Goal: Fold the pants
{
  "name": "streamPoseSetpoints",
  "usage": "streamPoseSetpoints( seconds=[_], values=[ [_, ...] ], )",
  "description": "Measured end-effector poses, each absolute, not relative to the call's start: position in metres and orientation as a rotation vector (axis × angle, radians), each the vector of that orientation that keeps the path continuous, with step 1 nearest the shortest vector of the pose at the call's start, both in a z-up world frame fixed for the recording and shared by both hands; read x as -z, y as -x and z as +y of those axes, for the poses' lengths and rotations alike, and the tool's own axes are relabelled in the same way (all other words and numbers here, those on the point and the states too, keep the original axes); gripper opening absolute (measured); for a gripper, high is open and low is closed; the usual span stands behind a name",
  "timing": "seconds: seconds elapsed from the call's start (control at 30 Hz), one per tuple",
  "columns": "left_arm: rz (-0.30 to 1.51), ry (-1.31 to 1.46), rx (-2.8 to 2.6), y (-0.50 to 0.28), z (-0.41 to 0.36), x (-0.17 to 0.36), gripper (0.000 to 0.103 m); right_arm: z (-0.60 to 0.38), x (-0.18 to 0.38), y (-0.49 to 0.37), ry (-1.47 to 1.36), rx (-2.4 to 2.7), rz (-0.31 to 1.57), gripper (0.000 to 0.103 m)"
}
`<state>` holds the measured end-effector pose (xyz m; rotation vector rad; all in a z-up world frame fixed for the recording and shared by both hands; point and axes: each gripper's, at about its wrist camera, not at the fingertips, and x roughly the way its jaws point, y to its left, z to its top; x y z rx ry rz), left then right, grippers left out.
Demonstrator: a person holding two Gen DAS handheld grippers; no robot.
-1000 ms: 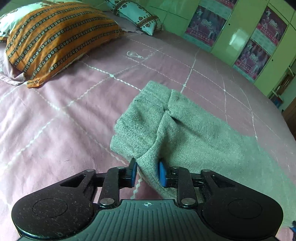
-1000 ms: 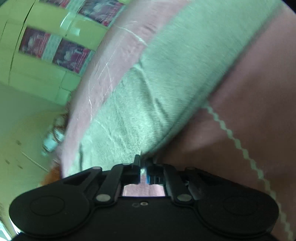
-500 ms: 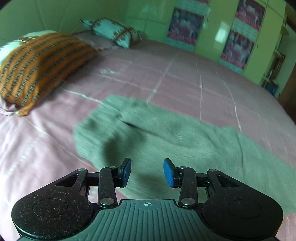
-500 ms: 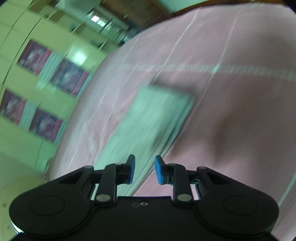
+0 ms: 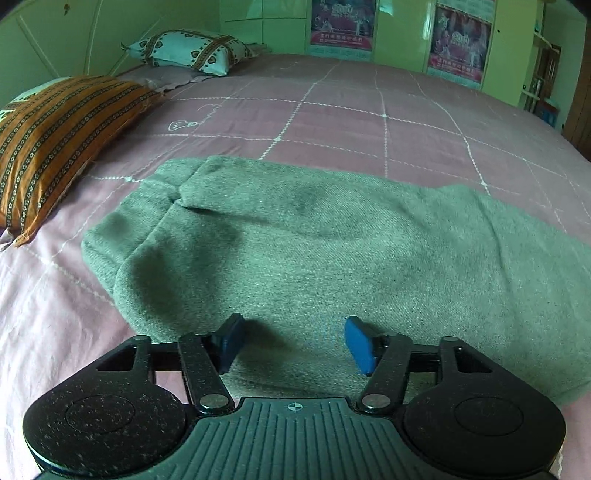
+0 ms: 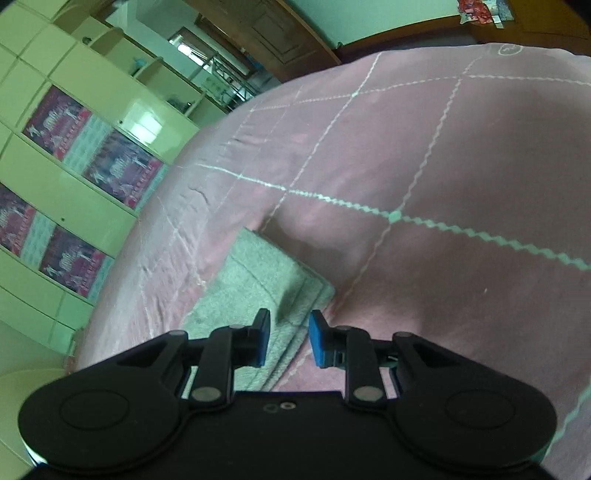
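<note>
Grey-green pants (image 5: 314, 251) lie folded lengthwise on the pink quilted bed, waist end at the left, legs running off to the right. My left gripper (image 5: 293, 345) is open and empty, just above the near edge of the pants. In the right wrist view the leg hem end of the pants (image 6: 258, 291) lies flat with stacked layers showing. My right gripper (image 6: 287, 341) is open and empty, hovering over that hem corner.
An orange striped pillow (image 5: 55, 140) lies at the left of the bed, a white patterned pillow (image 5: 192, 51) at the far end. Green wardrobe doors with posters (image 6: 85, 166) stand beyond the bed (image 5: 369, 122). A wooden door (image 6: 288, 33) is farther back.
Both grippers opened and let go of the pants, then drew back. The pants now lie flat on the bed. The left jaws have spread wider.
</note>
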<state>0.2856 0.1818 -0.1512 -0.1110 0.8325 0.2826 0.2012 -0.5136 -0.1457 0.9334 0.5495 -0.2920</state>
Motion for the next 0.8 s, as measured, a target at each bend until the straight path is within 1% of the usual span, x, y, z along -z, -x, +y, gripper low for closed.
streamPoseSetpoints(
  seconds=[0.07,0.2,0.3,0.33,0.37,0.4,0.47,0.53,0.57,0.7,0.73,0.77,0.8],
  values=[
    [0.832,0.105,-0.283,-0.286,0.179,0.151,0.065,-0.515,0.147,-0.204,-0.924,0.281,0.557,0.015],
    [0.827,0.110,-0.273,-0.282,0.180,0.151,0.066,-0.518,0.140,-0.211,-0.912,0.264,0.536,0.015],
    [0.826,0.116,-0.266,-0.285,0.184,0.153,0.066,-0.520,0.146,-0.221,-0.919,0.274,0.584,0.014],
    [0.827,0.116,-0.264,-0.285,0.184,0.153,0.066,-0.520,0.147,-0.224,-0.919,0.269,0.591,0.003],
    [0.828,0.116,-0.263,-0.285,0.184,0.152,0.066,-0.520,0.147,-0.229,-0.916,0.256,0.611,0.001],
    [0.828,0.115,-0.261,-0.285,0.184,0.153,0.066,-0.519,0.143,-0.231,-0.901,0.245,0.611,0.000],
    [0.827,0.113,-0.259,-0.285,0.184,0.153,0.066,-0.517,0.123,-0.228,-0.874,0.211,0.528,0.000],
    [0.824,0.113,-0.260,-0.285,0.184,0.154,0.066,-0.517,0.111,-0.223,-0.869,0.188,0.458,0.000],
    [0.823,0.114,-0.261,-0.285,0.184,0.154,0.066,-0.516,0.111,-0.224,-0.856,0.196,0.457,0.000],
    [0.812,0.122,-0.276,-0.284,0.185,0.152,0.066,-0.528,0.159,-0.231,-0.950,0.259,0.634,0.000],
    [0.801,0.133,-0.297,-0.281,0.187,0.147,0.066,-0.531,0.163,-0.228,-0.976,0.235,0.641,0.000],
    [0.779,0.149,-0.323,-0.277,0.192,0.141,0.066,-0.531,0.159,-0.222,-0.968,0.237,0.626,0.010],
    [0.751,0.170,-0.345,-0.272,0.199,0.136,0.066,-0.528,0.148,-0.214,-0.928,0.261,0.599,0.015]
  ],
)
